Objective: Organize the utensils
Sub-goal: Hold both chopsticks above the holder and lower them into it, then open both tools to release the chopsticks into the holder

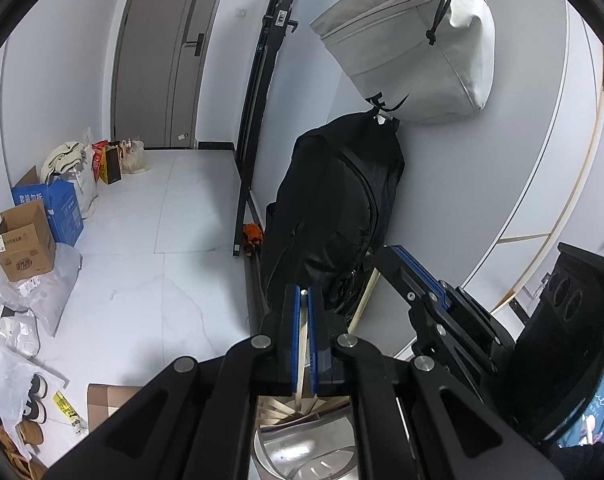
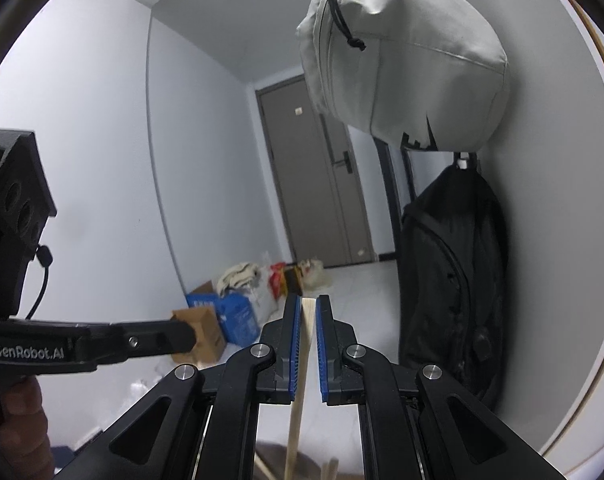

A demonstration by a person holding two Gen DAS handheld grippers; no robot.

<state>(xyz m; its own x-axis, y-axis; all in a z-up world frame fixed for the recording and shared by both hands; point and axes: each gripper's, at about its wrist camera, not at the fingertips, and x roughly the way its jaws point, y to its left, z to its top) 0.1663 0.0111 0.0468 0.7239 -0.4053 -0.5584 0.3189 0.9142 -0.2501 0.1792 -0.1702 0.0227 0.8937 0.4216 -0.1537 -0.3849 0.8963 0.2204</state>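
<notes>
The left gripper (image 1: 303,292) has its blue pads pressed together on a thin wooden chopstick (image 1: 301,364). The stick runs straight down between the pads, along the line of the fingers, and its lower end goes into a shiny metal holder (image 1: 302,452) that sits directly under the gripper. Several more wooden sticks already stand in that holder, leaning against its rim.

The right gripper (image 2: 306,304) also pinches one wooden chopstick (image 2: 300,380). The top end of this stick is level with the fingertips, and its long axis goes down and a little to the left, out of the bottom of the right wrist view. There, other stick ends and a dark rounded shape appear, but I cannot tell what that shape is.

In the left wrist view the right gripper (image 1: 417,276) is close on the right side and a little higher. I judge that both sticks must go down along their own length into the holder, and the left one is nearer to it. Behind, a black backpack (image 1: 333,208) and a grey bag (image 1: 413,40) hang on the wall.
</notes>
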